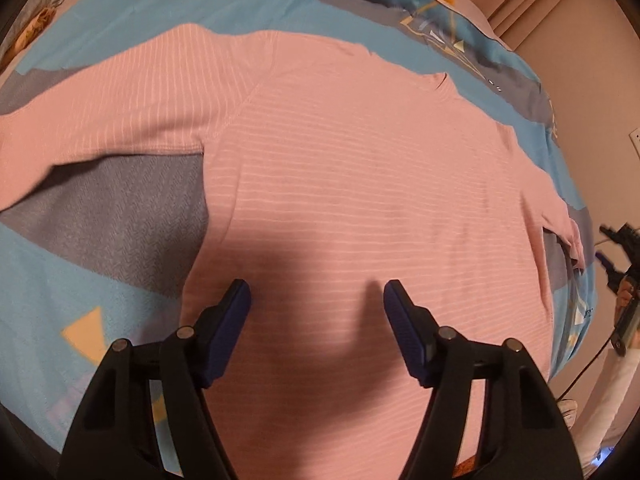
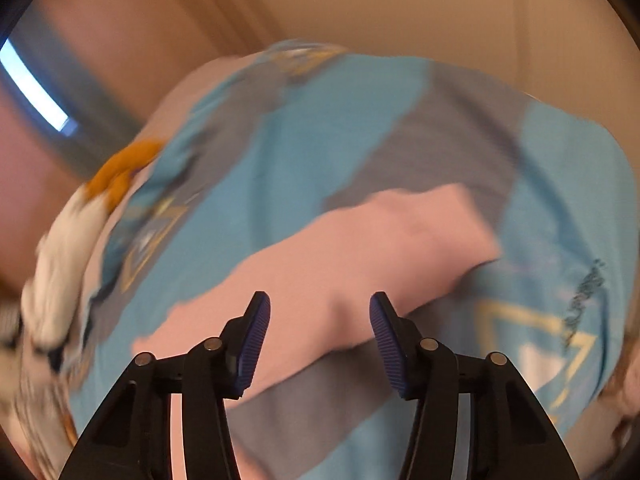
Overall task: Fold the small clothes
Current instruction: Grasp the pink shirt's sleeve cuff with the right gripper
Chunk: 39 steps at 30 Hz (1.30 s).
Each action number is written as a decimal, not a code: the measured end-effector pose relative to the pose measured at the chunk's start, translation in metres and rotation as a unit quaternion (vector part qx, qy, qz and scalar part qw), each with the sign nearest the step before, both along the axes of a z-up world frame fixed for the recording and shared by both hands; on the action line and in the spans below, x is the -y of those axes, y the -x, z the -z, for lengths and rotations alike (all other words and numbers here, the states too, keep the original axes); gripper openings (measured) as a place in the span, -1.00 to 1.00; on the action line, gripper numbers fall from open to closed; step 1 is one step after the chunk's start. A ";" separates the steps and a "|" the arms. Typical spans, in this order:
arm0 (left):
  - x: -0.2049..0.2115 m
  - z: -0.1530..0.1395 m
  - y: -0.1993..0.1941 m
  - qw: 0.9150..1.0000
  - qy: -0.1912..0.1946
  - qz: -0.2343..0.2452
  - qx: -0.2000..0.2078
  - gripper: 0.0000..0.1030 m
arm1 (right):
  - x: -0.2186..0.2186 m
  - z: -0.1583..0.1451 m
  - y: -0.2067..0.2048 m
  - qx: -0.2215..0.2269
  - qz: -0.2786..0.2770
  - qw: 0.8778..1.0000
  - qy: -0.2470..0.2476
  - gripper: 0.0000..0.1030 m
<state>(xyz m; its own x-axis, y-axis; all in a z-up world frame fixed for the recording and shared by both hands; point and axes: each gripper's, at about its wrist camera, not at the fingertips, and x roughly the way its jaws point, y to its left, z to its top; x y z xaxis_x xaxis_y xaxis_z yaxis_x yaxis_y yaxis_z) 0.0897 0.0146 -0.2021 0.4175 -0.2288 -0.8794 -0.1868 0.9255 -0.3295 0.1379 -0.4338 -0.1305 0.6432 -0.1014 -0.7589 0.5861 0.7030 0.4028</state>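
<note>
On the bed (image 1: 100,240), a pink striped top (image 1: 340,184) lies flat on the blue and grey cover.

Both sleeves are spread out to the sides. The left gripper (image 1: 317,300) hangs over the bottom part of the top, fingers apart, holding nothing. The right gripper (image 2: 320,312) is over one pink sleeve (image 2: 360,248), fingers apart too. That view is blurry, so it may not be touching.
</note>
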 end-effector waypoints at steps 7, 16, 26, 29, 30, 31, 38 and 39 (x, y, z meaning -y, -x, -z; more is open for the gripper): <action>-0.008 0.003 -0.005 1.000 0.021 -0.015 -0.005 0.33 | 0.053 0.041 0.005 -0.033 0.068 0.996 -0.056 0.03; -0.004 0.009 -0.006 1.000 0.010 -0.012 0.002 0.35 | 0.059 0.040 -0.004 -0.002 0.051 0.998 -0.040 -0.75; -0.005 0.008 -0.002 1.000 0.012 -0.011 0.008 0.34 | 0.073 0.009 -0.007 -0.005 0.065 0.997 0.039 -0.78; -0.006 0.003 -0.002 1.000 0.012 -0.011 0.011 0.34 | 0.052 -0.019 -0.014 0.009 0.054 0.995 0.079 -0.78; -0.007 0.000 -0.002 1.000 0.015 -0.013 0.014 0.34 | 0.046 -0.029 -0.014 0.015 0.048 0.995 0.087 -0.78; -0.009 -0.004 -0.001 1.000 0.020 -0.016 0.018 0.34 | 0.039 -0.040 -0.016 0.021 0.039 0.994 0.097 -0.78; -0.020 -0.029 0.007 0.998 0.009 -0.034 0.056 0.35 | -0.027 -0.104 -0.030 0.065 -0.035 0.982 0.172 -0.78; -0.022 -0.032 0.008 0.998 0.007 -0.036 0.060 0.35 | -0.034 -0.108 -0.029 0.069 -0.043 0.981 0.175 -0.78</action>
